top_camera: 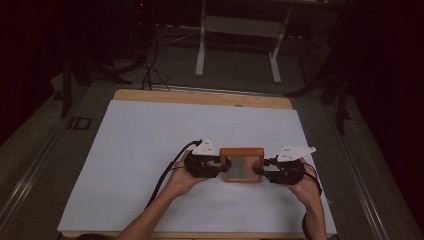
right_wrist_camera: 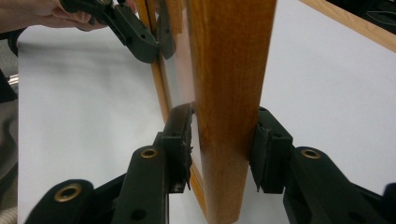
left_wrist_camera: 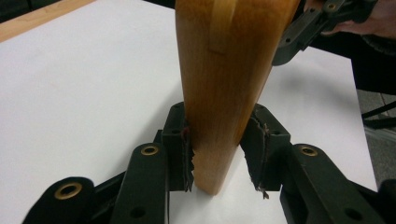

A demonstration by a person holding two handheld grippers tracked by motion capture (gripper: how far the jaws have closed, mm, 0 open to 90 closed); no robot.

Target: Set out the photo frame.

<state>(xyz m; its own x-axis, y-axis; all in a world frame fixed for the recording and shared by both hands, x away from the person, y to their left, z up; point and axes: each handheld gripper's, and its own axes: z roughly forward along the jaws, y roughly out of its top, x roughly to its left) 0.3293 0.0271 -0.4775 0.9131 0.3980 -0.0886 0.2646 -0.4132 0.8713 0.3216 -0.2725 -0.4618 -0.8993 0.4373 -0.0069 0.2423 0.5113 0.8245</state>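
**Wooden frame pinched from both sides**

The high view shows the wooden frame (top_camera: 242,164) whole, its pale glassy panel facing up, held near the middle of the white sheet (top_camera: 150,150) toward the table's near edge, between the left gripper (top_camera: 223,164) and the right gripper (top_camera: 260,171). Each gripper view adds what that view lacks: the pads pressing both faces of the frame's side rails, edge-on. Whether the frame rests on the sheet is hard to tell. The frame's top is cut off in both gripper views.

Orange-brown wood frame (top_camera: 242,151) w/ grey centre, black claws, white table cover (top_camera: 150,135)
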